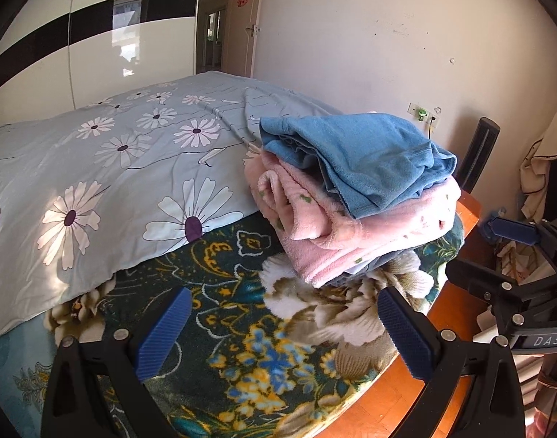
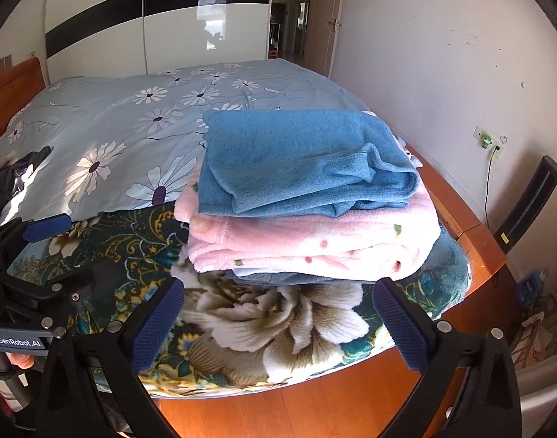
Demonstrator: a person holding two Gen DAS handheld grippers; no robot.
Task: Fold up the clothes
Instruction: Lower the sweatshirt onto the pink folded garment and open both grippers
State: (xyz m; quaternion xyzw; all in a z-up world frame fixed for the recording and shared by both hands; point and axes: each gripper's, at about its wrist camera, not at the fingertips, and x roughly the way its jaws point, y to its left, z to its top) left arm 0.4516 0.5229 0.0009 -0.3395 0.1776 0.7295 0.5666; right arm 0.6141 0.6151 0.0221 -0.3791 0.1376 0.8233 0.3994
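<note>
A folded blue garment lies on top of a folded pink fleece garment, with a grey piece under them, stacked at the bed's corner. My left gripper is open and empty, low over the floral blanket in front of the stack. My right gripper is open and empty, just in front of the stack. Each gripper shows in the other's view: the right and the left.
A dark floral blanket covers the bed's near end. A light blue daisy duvet lies behind. The orange wooden bed frame edges it. Dark clothing lies at far left. A wall is on the right.
</note>
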